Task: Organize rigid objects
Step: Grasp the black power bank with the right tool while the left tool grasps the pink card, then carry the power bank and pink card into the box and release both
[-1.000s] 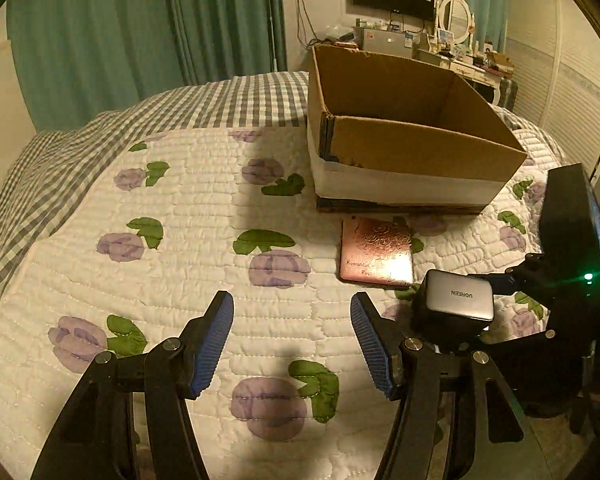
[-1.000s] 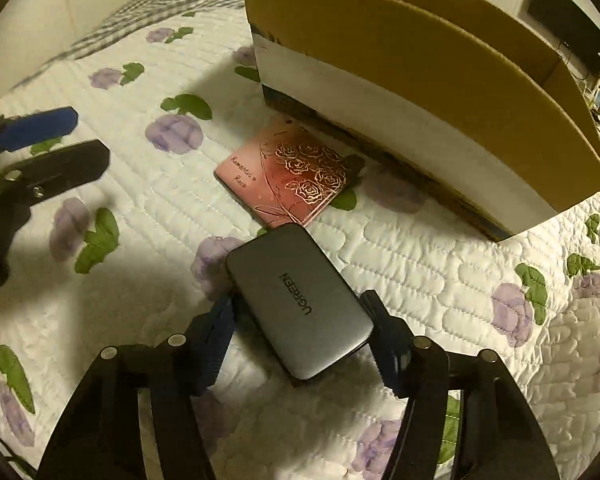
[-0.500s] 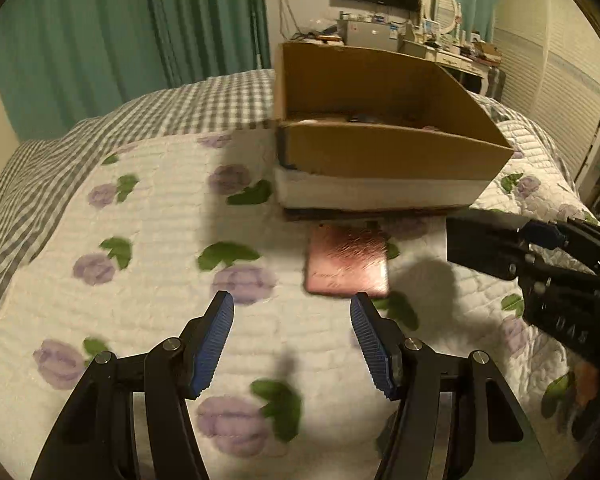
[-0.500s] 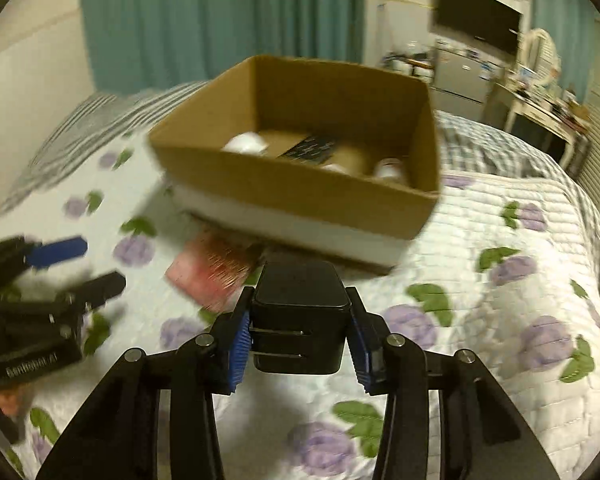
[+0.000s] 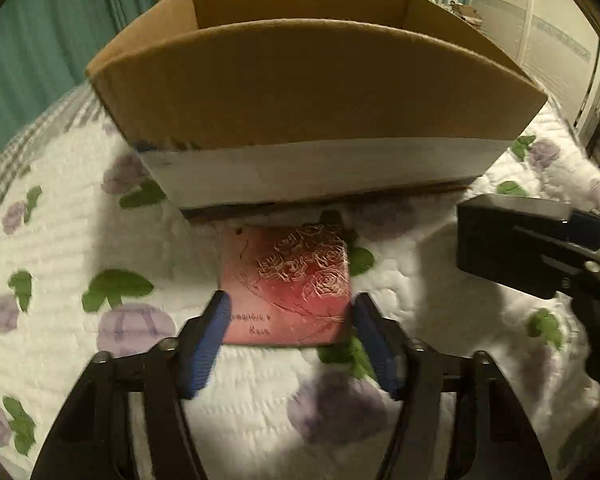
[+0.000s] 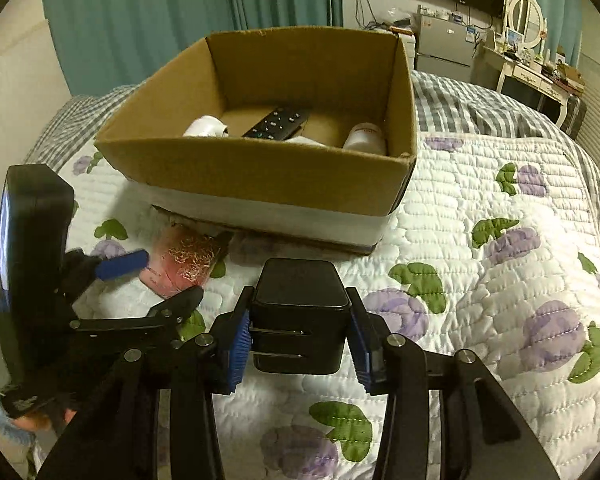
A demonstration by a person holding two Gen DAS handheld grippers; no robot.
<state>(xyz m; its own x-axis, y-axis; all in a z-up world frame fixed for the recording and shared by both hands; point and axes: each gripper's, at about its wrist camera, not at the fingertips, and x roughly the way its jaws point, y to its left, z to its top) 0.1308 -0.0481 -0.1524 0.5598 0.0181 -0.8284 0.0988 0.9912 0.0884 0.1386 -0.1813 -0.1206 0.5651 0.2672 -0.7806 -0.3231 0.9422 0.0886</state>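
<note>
Your left fingers (image 5: 204, 340) stand spread, one on either side of the near end of the pink case (image 5: 286, 284), which lies flat on the quilt (image 5: 80, 220) of the bed, right against the front of the cardboard box (image 5: 316, 84). Whether the blue pads touch the case's edges cannot be told; it is not lifted. From your right wrist view, the left gripper (image 6: 162, 278) reaches in from the left over that same case (image 6: 184, 262).

Your right fingers (image 6: 236, 344) are clenched on the dark charger block (image 6: 298, 314), holding it by its two sides above the quilt (image 6: 480, 300), in front of the box (image 6: 260, 176). In the left view the block (image 5: 508, 240) hangs at the right edge, near the box's lower right corner.

Inside the box you can see a black remote (image 6: 278, 122) lying flat, a white rounded object (image 6: 204, 126) to its left and a white bottle (image 6: 366, 138) at the right wall.
</note>
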